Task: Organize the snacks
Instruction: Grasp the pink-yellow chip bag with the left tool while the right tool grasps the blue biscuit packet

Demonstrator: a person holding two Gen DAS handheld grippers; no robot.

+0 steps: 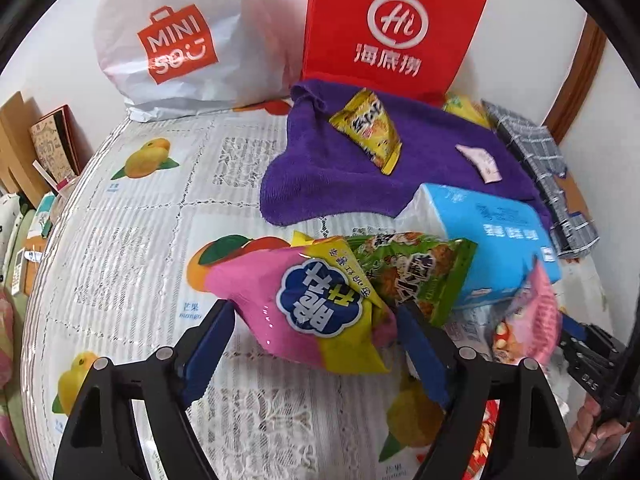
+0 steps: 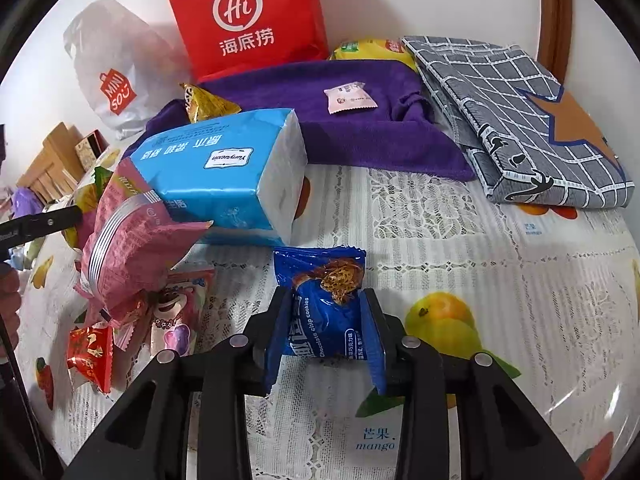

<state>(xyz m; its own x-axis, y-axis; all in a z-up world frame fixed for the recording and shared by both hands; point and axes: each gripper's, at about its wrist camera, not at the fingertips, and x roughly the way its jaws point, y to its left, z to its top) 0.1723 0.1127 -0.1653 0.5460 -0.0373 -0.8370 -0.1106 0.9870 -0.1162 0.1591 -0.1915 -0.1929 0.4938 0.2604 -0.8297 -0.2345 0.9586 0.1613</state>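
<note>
My left gripper (image 1: 314, 312) stands wide around a pink and yellow snack bag (image 1: 320, 304) that rests on the tablecloth; the blue pads sit at its two sides without squeezing it. A green snack bag (image 1: 416, 272) lies just behind it, against a blue tissue pack (image 1: 492, 232). In the right wrist view my right gripper (image 2: 325, 294) is shut on a blue chocolate-chip cookie packet (image 2: 324, 308), low over the cloth. To its left sit a pink snack bag (image 2: 132, 248), a bear-printed packet (image 2: 176, 312) and a small red packet (image 2: 90, 352).
A purple towel (image 2: 360, 128) at the back carries a yellow snack (image 1: 370, 132) and a small pink sachet (image 2: 350, 98). Behind it stand a red paper bag (image 2: 244, 20) and a white shopping bag (image 1: 176, 40). A folded grey checked cloth (image 2: 520, 120) lies at the right.
</note>
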